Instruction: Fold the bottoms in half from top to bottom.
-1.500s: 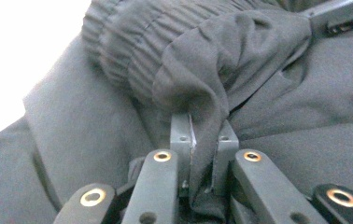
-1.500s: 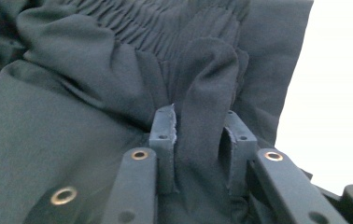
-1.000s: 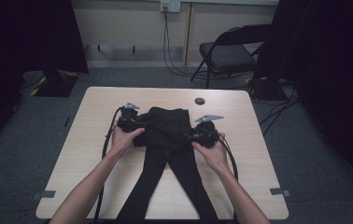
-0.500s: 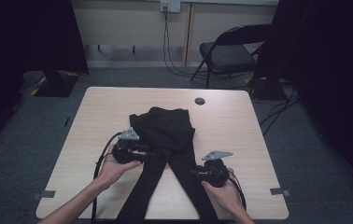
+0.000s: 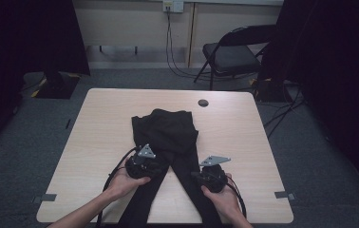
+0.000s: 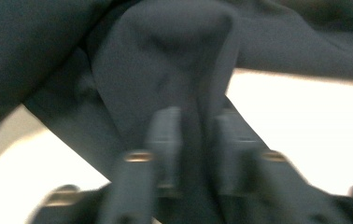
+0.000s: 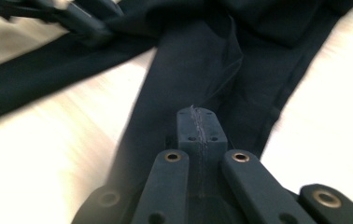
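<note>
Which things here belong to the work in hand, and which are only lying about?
In the job:
black trousers
left gripper, closing on one trouser leg
right gripper, shut at the other leg
table

Lying about:
round black disc on the table
folding chair
wall cables

Black trousers (image 5: 168, 137) are lying on the table (image 5: 97, 123), waist bunched toward the far edge, legs running to the near edge. The left gripper (image 5: 143, 166) is sitting at the left leg, the right gripper (image 5: 211, 175) at the right leg; both have just been closing. A small dark disc (image 5: 203, 102) is lying near the far edge.
</note>
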`<state>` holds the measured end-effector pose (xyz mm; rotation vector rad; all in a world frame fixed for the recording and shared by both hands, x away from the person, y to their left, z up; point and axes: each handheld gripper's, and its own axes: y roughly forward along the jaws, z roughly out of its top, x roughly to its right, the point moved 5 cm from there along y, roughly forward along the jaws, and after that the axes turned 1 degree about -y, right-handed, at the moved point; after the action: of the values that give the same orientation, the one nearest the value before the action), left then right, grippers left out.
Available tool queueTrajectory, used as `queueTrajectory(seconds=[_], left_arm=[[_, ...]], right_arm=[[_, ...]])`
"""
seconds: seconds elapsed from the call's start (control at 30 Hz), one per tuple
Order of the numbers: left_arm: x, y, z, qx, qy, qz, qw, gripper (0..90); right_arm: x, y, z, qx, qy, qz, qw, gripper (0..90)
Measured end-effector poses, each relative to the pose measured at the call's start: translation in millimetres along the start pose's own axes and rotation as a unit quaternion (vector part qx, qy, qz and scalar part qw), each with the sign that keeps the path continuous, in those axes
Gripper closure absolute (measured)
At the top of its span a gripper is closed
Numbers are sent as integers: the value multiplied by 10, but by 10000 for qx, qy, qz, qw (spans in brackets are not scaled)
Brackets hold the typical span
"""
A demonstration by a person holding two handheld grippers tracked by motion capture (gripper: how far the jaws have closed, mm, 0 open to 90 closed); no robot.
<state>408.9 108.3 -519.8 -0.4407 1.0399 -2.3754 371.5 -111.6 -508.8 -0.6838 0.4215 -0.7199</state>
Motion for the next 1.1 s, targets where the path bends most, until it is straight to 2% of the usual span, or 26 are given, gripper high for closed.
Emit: queueTrajectory(seconds=[0.03,0.07,0.13,0.17,0.2,0.23,0.27,0.3,0.33,0.37,0.43,0.5,0.53,0.57,0.6,0.63,0.7,0.77,0.8,0.87,0.9,0.93,0.97,1.03,1.07,1.1], left_arm=[[-3,-2,-2,-23,12,-109,9999,875],[-17,-10,2,23,-17,-52,10000,900],[-40,-100,54,257,-240,-310,9989,900],[-60,-182,100,444,-289,-333,9980,900],[-81,-269,144,653,-344,-389,9965,900],[-103,-356,179,888,-492,-506,9936,900],[-125,-432,206,1011,-542,-531,9920,900],[-139,-484,226,1077,-499,-502,9917,900],[-169,-563,259,1257,-514,-463,9896,900],[-194,-609,281,1407,-651,-519,9865,900],[-240,-653,328,1496,-708,-545,9847,900],[-259,-651,357,1579,-803,-665,9819,900],[-260,-651,366,1602,-806,-679,9814,900],[-251,-647,377,1624,-788,-766,9806,900],[-246,-651,382,1625,-782,-737,9808,900],[-246,-661,387,1645,-800,-762,9802,900],[-254,-700,410,1697,-837,-822,9785,900],[-277,-778,464,1862,-887,-865,9747,900],[-293,-800,493,1886,-855,-866,9745,900],[-291,-791,519,1867,-846,-946,9742,900],[-283,-777,532,1863,-898,-1016,9731,900],[-275,-779,544,1879,-886,-1020,9729,900],[-273,-792,565,1891,-891,-1019,9726,900],[-280,-835,612,1959,-885,-1058,9709,900],[-288,-846,635,1942,-899,-1079,9709,900],[-299,-858,661,1901,-880,-1061,9720,900]], right_arm=[[-12,-10,8,25,-7,61,10000,895],[-34,-30,19,67,-45,115,9999,895],[-86,-57,47,164,-34,306,9994,896],[-112,-68,60,206,-47,358,9991,896],[-150,-81,80,252,-74,398,9989,896],[-196,-88,101,283,-78,483,9984,896],[-243,-88,122,320,-71,576,9978,896],[-294,-79,142,332,-105,647,9973,896],[-335,-65,156,312,-146,701,9969,896],[-403,-34,176,280,-215,746,9966,896],[-508,53,200,194,-333,812,9960,895],[-570,141,204,147,-335,879,9955,891],[-605,203,189,63,-342,927,9951,874],[-638,255,170,-40,-362,1011,9942,853],[-704,333,127,-199,-405,1192,9919,860],[-758,370,100,-249,-497,1295,9900,876],[-836,372,92,-294,-626,1438,9872,883],[-844,311,138,-156,-614,1516,9864,853],[-826,273,166,-95,-568,1525,9866,769],[-740,209,233,65,-456,1426,9887,763],[-668,197,279,151,-384,1248,9913,737],[-580,199,335,251,-212,1136,9930,676],[-534,213,360,286,-185,1091,9934,643],[-418,304,416,289,-129,646,9974,580],[-399,367,440,252,-170,556,9980,576],[-390,432,470,263,-250,455,9983,576]])
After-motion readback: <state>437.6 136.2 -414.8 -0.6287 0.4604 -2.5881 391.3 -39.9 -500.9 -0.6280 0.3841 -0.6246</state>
